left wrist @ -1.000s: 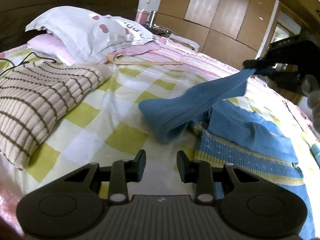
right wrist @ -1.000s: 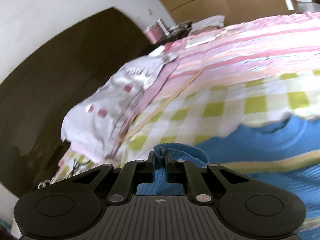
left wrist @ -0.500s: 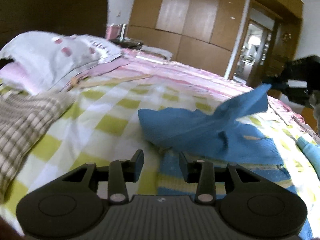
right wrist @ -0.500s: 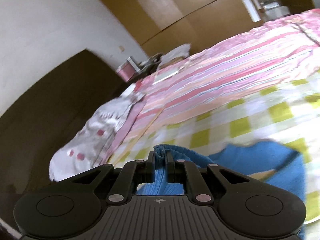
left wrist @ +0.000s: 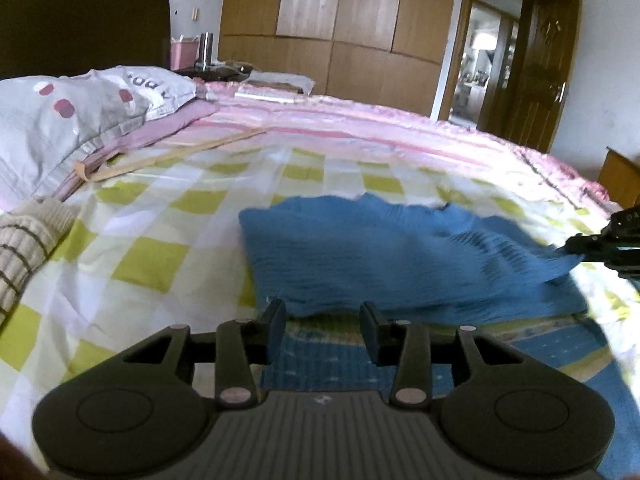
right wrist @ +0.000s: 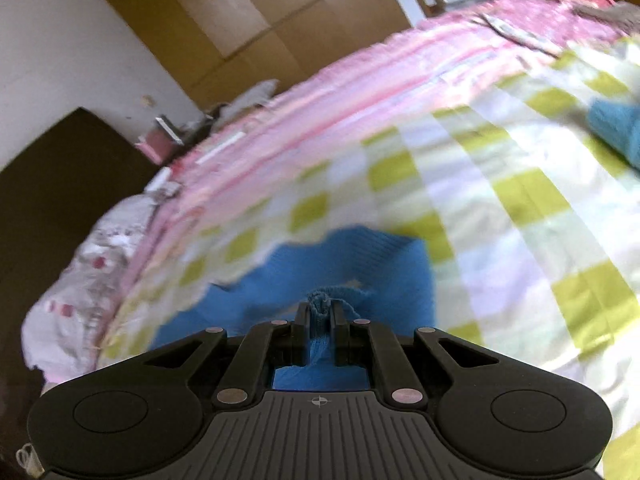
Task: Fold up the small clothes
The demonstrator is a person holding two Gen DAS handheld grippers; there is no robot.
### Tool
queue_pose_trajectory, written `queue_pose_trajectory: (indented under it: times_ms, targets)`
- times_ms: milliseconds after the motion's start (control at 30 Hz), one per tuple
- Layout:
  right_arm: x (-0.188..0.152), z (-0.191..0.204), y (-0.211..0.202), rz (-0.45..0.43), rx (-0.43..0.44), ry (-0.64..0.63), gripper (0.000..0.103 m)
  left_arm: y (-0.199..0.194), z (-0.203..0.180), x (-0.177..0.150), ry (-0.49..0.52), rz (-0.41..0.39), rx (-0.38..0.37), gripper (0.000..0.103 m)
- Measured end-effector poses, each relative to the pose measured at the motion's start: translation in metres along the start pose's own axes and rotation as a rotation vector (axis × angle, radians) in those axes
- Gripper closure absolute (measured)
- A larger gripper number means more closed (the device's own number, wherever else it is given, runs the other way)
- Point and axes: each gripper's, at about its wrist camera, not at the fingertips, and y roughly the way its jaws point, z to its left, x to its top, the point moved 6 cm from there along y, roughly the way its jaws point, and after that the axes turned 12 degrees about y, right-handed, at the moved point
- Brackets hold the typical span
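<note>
While a blue sweater [left wrist: 384,256] is spread on the bed: its folded-over upper layer is seen lying across the striped lower part.
Bed: a yellow-green checked sheet [left wrist: 168,216] is seen under the sweater, with a pink striped quilt [left wrist: 360,128] beyond it.
Right hand-held gripper [right wrist: 320,316]: clamped on a bunched blue edge of the sweater, the knit pinched between the two fingers.
Left hand-held gripper [left wrist: 323,326]: fingers held apart, having just been opening; nothing is pressed between them, and the sweater's striped band is seen beneath.
Left edge: a beige striped garment [left wrist: 24,248] is laid near a grey pillow [left wrist: 80,108].
Background: wooden wardrobe doors [left wrist: 340,28] are seen.
</note>
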Motion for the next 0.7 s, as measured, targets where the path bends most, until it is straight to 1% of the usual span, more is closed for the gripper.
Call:
queue_pose_trajectory:
  times_ms: [100, 167, 200, 267, 367, 467, 600, 700]
  targets:
    - [-0.004, -0.005, 0.005, 0.018, -0.024, -0.005, 0.093, 0.002, 0.000, -0.002, 0.005, 0.006, 0.003, 0.057]
    - [-0.007, -0.007, 0.005, 0.024, -0.056, -0.031, 0.090, 0.003, 0.002, -0.005, 0.007, 0.016, 0.008, 0.057]
    - [-0.008, -0.009, 0.004, 0.034, -0.057, -0.032, 0.089, 0.002, 0.003, -0.005, 0.006, 0.019, 0.007, 0.057]
    - [-0.011, -0.010, 0.001, 0.066, -0.038, -0.020, 0.089, 0.001, 0.005, -0.006, 0.003, 0.017, 0.008, 0.057]
    - [-0.013, -0.010, -0.005, 0.073, -0.014, -0.002, 0.088, -0.001, 0.008, -0.003, -0.011, 0.008, 0.013, 0.057]
    - [-0.013, -0.014, 0.001, 0.093, 0.003, 0.064, 0.086, -0.002, 0.008, 0.002, -0.019, -0.004, 0.009, 0.057]
    - [-0.011, -0.016, 0.010, 0.093, -0.003, 0.126, 0.086, -0.001, 0.004, 0.007, 0.004, -0.011, 0.010, 0.057]
    - [-0.004, -0.008, 0.011, 0.076, 0.013, 0.133, 0.093, 0.002, 0.001, 0.015, 0.015, -0.023, 0.005, 0.057]
